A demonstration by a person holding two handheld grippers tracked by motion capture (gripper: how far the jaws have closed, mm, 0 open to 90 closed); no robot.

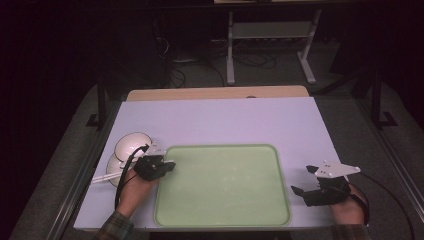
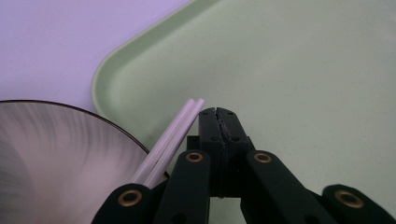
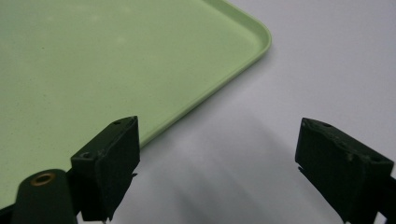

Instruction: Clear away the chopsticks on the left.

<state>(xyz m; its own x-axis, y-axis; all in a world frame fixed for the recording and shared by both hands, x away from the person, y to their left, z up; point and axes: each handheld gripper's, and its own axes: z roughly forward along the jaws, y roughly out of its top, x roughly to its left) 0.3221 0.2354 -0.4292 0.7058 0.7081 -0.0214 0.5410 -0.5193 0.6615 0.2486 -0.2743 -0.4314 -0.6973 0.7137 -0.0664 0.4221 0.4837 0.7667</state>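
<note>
Fingers [image 2: 219, 122] of the left gripper [image 1: 161, 164] are pressed together with nothing between the pads; in the left gripper view they close flat against each other above the near left corner of the green tray [image 2: 299, 60]; a pair of white chopsticks [image 2: 175, 135] lies just beside them on their left, side by side, tips level with the fingertips; whether the chopsticks touch the outer face of the fingers cannot be told. In the high view the chopsticks [image 1: 107, 176] run back from the fingers leftward, past the hand [image 1: 134, 190], across the lower of two white bowls [image 1: 131, 144] that sit just behind and left of the fingers on the tabletop [image 1: 220, 120]; a bowl rim [image 2: 56, 154] sits low and left of the fingers in the left gripper view, blurred.

Fingers [image 3: 112, 158] of the right gripper [image 1: 306, 180] are spread wide and hold nothing; bare tabletop [image 3: 243, 154] lies between them; the tray's right edge [image 3: 205, 98] runs just beside the left-hand finger, and the other finger stands clear of the tray over the tabletop.
</note>
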